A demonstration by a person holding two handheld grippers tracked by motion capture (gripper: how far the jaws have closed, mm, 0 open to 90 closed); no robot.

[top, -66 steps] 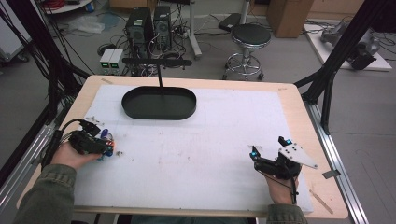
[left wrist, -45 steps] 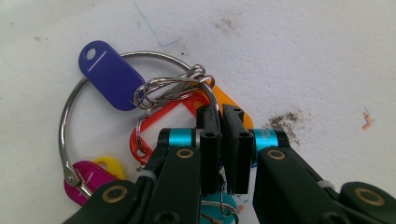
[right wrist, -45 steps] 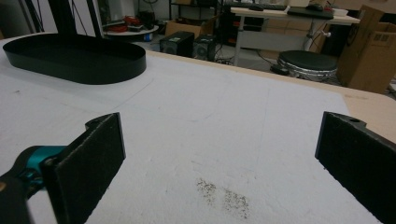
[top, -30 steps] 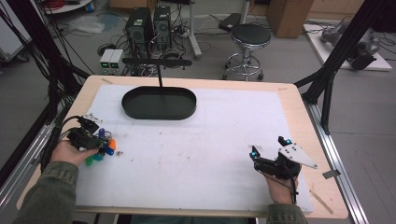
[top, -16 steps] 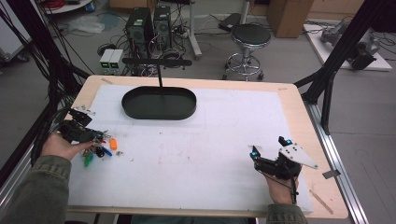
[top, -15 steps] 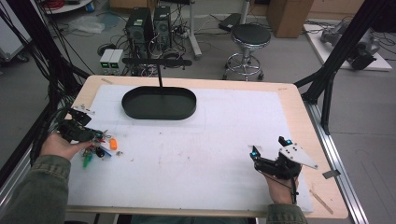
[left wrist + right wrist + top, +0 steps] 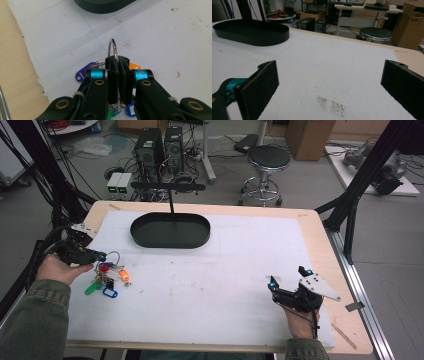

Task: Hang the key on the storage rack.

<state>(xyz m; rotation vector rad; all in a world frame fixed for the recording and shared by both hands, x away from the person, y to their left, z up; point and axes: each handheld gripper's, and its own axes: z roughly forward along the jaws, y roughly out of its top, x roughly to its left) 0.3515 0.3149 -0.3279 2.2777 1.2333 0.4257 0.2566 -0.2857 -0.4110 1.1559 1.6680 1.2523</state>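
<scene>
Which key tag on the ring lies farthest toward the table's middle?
The orange tag, at the bunch's right edge in the high view; the red, green and blue tags lie nearer the left gripper.

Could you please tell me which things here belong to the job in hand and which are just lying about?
In the job: left gripper, shut on the key ring; its coloured tags; likely the black oval tray.

Lying about: right gripper, open over the white mat; stool; computer towers; cardboard box.

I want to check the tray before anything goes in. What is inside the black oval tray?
The black oval tray looks empty in the high view; its near wall hides a thin strip of the floor.
</scene>
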